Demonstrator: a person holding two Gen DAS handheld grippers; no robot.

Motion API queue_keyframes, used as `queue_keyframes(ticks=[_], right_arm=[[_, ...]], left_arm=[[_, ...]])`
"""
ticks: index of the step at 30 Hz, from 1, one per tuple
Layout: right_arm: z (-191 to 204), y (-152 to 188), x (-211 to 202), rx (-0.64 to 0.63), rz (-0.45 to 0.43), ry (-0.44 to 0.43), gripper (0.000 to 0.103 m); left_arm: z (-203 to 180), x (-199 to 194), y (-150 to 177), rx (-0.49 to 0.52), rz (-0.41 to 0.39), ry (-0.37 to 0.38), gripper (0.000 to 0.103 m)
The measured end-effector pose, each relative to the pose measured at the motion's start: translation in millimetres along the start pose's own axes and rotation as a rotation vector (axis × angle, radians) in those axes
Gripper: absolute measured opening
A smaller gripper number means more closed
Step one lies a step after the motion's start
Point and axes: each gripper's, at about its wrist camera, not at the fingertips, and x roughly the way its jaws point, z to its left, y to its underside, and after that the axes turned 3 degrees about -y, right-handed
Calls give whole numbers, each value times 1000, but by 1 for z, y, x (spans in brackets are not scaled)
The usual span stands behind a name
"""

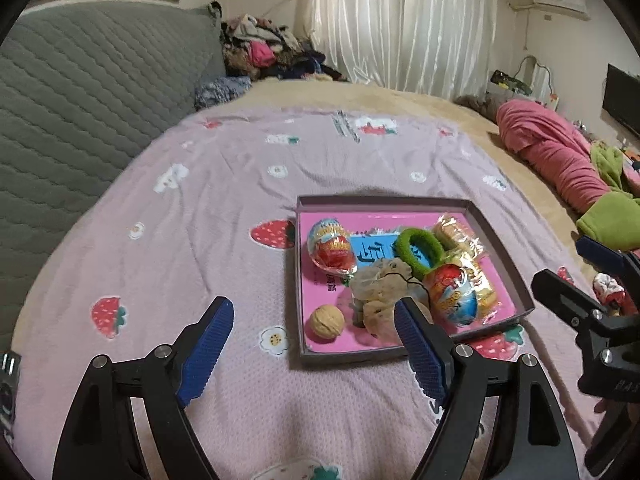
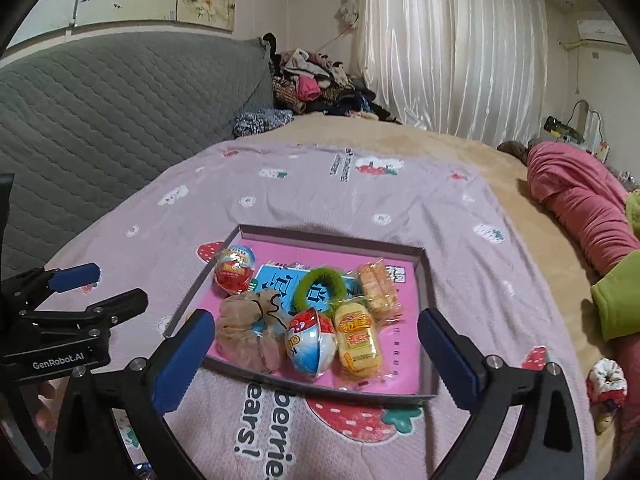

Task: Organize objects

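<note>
Ahead of spread, empty fingers of left gripper (image 1: 314, 346) and right gripper (image 2: 316, 354), items are being kept gathered inside shallow box (image 2: 427, 322); floral scrunchie (image 2: 606, 380), right of right fingers, is being left outside.

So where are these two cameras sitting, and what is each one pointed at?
Left wrist: sits on the left tongs, looking forward over the bed at the tray; its own open fingers show, and the right tongs at the side.
Right wrist: sits on the right tongs, facing the same tray; its open fingers show, and the left tongs.
Shared: tray, green hair tie, curtain.
</note>
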Motion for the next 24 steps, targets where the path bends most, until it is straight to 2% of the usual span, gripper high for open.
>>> queue_keyframes(ticks=[12, 19, 24], right_arm=[[-4, -4, -91, 32, -150, -10, 102], [-4, 2, -126, 28, -189, 6, 102], [-6, 14, -144, 37, -203, 22, 103]], left_arm=[[-17, -73, 21, 24, -57, 17, 84], [-23, -104, 32, 28, -87, -59, 84], [-21, -120, 36, 4, -91, -36, 84]])
